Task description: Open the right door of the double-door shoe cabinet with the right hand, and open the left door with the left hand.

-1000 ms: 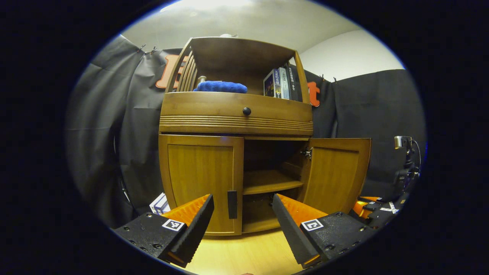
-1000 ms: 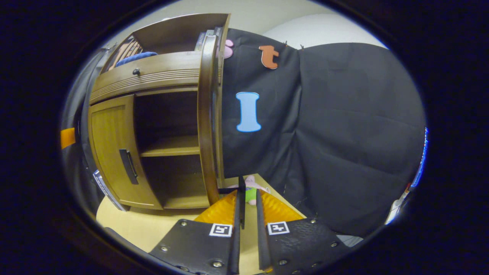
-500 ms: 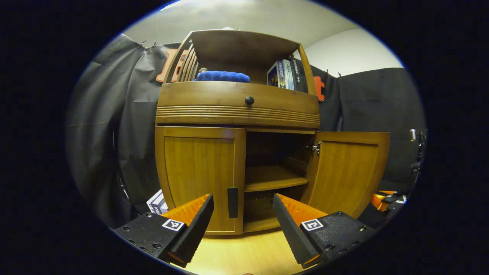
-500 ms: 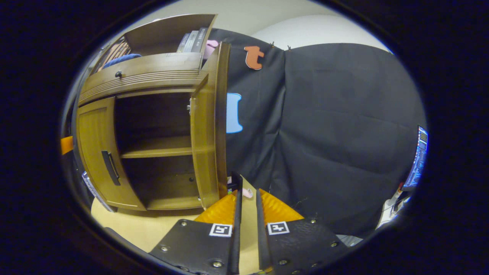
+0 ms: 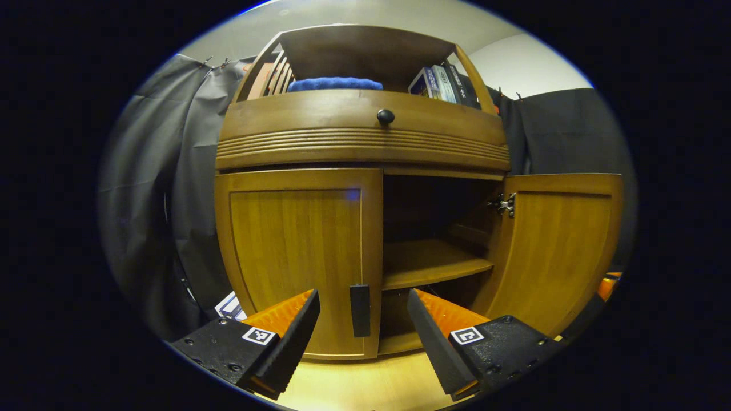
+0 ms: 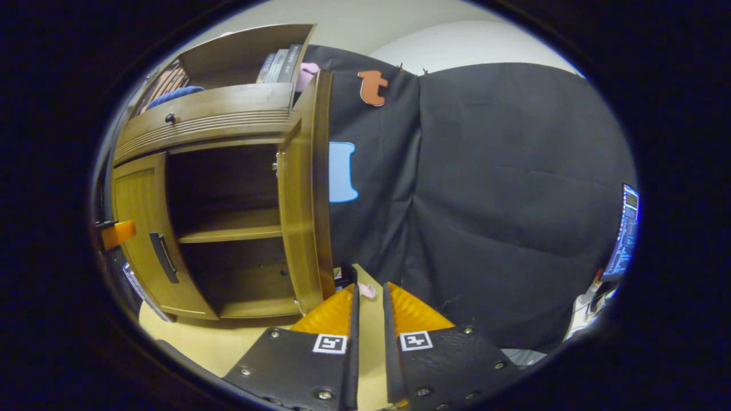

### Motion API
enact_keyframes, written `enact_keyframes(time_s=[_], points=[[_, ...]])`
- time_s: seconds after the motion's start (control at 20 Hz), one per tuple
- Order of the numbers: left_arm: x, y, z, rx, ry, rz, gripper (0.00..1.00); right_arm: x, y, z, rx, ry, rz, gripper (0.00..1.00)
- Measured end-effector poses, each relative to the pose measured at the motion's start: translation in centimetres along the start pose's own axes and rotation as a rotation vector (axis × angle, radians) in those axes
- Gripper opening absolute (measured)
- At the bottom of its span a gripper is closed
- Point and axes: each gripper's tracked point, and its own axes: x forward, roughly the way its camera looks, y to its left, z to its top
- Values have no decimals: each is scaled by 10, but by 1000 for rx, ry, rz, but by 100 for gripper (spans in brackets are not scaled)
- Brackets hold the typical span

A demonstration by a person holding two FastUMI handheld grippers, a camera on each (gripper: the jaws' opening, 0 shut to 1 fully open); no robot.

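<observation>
Left gripper [image 5: 363,319]: jaws spread wide, grasping nothing; its fingers stand on either side of the left door's handle without touching it.
Left door [image 5: 297,251]: closed, flat against the shoe cabinet [image 5: 362,134] straight ahead of the left gripper.
Left door's handle [image 5: 360,310]: a dark upright bar at the door's inner edge, just beyond the gap between the left gripper's fingers, near but apart from them.
Right door [image 5: 557,245]: swung wide open, ahead and to the right of the left gripper; a metal hinge [image 5: 505,204] shows at its upper inner corner.
Cabinet interior: a wooden shelf [image 5: 431,262] crosses the open half, ahead of the left gripper's right finger.
Upper cabinet: a drawer front with a dark round knob [image 5: 385,116] above the doors; a blue cloth [image 5: 334,84] and some books [image 5: 440,83] on the open shelf higher up.
Right gripper [image 6: 368,299]: fingers nearly together with a thin slit between; whether anything is pinched there cannot be told.
Right door in the right gripper view [image 6: 305,194]: seen edge-on, just ahead and left of the right gripper's fingertips, its lower corner close beside them.
Small pink object [image 6: 367,290]: on the pale floor [image 6: 194,339] just past the right gripper's tips, too small to name.
Other gripper: a bit of the left gripper sits far to the left in the right gripper view, beside the closed left door.
</observation>
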Motion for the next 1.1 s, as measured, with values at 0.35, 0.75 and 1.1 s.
enact_keyframes(time_s=[0.35,0.75,1.1], points=[[64,1,-27,24,56,-2,92,-14,-30,10,-5,-20,-90,19],[94,10,-58,26,127,31,66,-26,-44,5,-12,6,-139,19],[96,10,-70,-39,148,-5,36,-32,-44,9,-15,1,-126,19]])
